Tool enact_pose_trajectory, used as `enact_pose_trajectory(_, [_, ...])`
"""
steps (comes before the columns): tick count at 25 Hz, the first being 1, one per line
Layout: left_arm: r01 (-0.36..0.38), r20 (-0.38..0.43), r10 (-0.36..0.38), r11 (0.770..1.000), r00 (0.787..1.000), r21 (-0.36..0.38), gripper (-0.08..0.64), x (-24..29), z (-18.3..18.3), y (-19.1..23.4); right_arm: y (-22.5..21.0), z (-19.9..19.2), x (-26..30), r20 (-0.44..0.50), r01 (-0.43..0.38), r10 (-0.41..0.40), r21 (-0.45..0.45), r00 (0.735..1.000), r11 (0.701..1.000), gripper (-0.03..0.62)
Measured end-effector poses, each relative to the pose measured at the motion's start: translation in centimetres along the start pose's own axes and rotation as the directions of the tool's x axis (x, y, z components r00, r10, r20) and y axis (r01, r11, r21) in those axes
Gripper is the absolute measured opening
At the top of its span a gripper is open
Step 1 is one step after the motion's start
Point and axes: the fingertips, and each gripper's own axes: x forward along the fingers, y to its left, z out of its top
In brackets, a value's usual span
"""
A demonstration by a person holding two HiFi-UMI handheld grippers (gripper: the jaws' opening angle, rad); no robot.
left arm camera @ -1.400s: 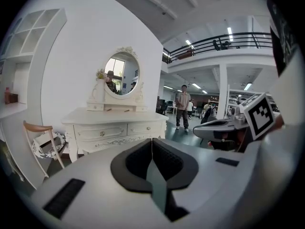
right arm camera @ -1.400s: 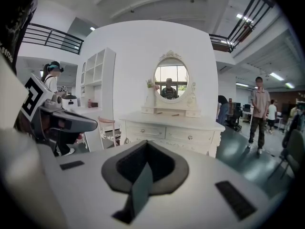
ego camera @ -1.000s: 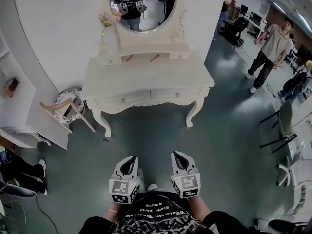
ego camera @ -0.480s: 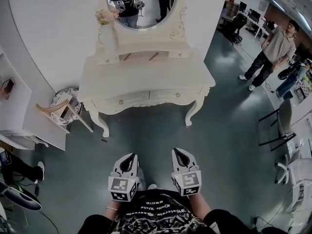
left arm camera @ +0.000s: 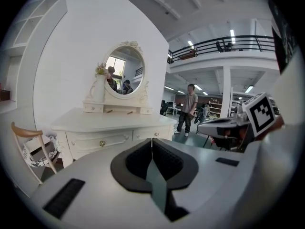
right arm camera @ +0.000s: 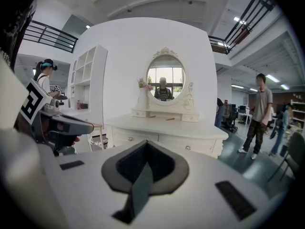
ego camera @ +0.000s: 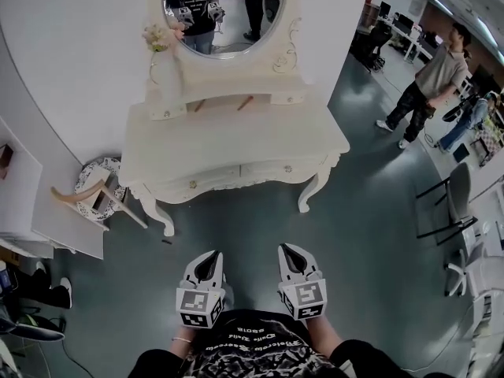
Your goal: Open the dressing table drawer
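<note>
Dressing table (ego camera: 236, 144): cream-painted wood, smooth satin. Floor (ego camera: 378, 211): glossy, reflective. Mirror (ego camera: 228, 10): polished glass.

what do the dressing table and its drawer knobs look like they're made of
Dressing table: probably painted wood with a cream, smooth satin finish; the carved curved legs and scalloped front edge suggest it. Drawer knobs: small, round and glinting, likely metal or glass; too small to say which.

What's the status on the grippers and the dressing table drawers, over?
Left gripper shut, empty; right gripper shut, empty. Both short of the dressing table. Drawers closed. Chair beside the table, off the direct line.
</note>
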Motion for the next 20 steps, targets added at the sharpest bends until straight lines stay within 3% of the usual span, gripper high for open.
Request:
enact_pose_trajectory(7, [0.003, -0.007, -0.003, 1.0, 1.0, -0.006, 0.018, 3.2, 1.5, 3.7, -1.0, 1.1, 4.3, -0.01, 0.018, -0.018, 0.012, 1.0, 1.0, 0.009])
enact_pose_trajectory(20, [0.099, -0.034, -0.098, 0.994, 0.995, 0.034, 0.018, 8.4, 4.4, 8.3, -1.2, 2.6, 10.8, -0.026, 0.085, -0.084, 0.084, 0.996, 0.993, 0.01])
